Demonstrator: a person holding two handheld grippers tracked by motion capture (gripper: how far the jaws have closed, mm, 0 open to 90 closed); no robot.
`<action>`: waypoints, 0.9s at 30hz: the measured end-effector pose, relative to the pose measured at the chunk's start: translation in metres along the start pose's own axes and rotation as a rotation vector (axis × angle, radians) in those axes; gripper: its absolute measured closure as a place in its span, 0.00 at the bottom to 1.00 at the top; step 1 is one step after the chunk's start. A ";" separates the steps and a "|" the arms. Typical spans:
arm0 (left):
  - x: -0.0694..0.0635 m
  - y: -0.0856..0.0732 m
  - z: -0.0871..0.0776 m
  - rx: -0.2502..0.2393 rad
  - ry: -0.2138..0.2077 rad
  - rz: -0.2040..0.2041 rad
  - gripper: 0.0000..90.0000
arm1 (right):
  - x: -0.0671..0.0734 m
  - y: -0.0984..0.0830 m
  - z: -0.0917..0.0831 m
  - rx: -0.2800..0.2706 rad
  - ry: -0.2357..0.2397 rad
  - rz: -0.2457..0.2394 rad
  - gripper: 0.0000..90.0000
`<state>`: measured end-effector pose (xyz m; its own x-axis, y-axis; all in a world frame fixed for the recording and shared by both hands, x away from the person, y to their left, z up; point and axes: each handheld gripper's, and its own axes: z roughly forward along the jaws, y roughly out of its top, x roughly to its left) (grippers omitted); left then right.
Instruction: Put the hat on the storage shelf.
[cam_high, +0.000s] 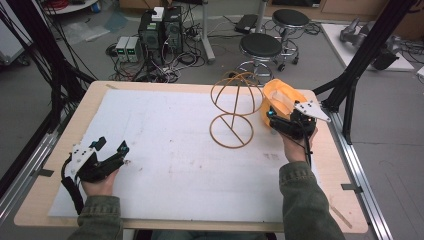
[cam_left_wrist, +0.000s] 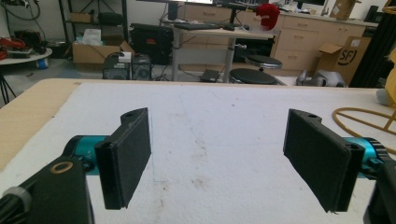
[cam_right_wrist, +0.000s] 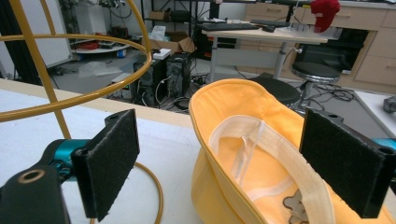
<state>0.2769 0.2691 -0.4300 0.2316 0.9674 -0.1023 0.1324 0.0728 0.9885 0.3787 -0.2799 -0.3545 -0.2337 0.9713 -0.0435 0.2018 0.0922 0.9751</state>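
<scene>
Wooden table (cam_high: 40, 185): white sheet (cam_high: 165, 165), wire stand (cam_high: 232, 131), yellow hat (cam_high: 280, 100).

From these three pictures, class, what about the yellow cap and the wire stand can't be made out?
- Yellow cap: near side hidden behind the right gripper in the high view; bottom cut off by the edge in the right gripper view.
- Wire stand: top cut off by the right gripper view's edge.

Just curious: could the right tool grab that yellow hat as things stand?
Probably yes. The right tool is open right at the hat, whose rim lies between its jaws in the right gripper view; the wire stand sits off to the side.
</scene>
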 end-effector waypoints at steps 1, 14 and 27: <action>0.000 0.000 0.000 0.000 -0.002 -0.002 0.26 | 0.000 0.000 0.000 0.000 0.000 0.000 0.12; -0.002 0.000 0.003 0.001 -0.012 0.004 0.26 | 0.005 0.005 0.033 0.091 -0.012 -0.071 0.12; -0.002 0.000 0.003 0.001 -0.014 0.006 0.26 | 0.002 0.004 0.056 0.174 -0.007 -0.071 0.13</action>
<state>0.2794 0.2659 -0.4301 0.2463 0.9642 -0.0978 0.1317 0.0666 0.9890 0.4323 -0.2657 -0.3629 -0.2463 0.9626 -0.1127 0.3465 0.1960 0.9173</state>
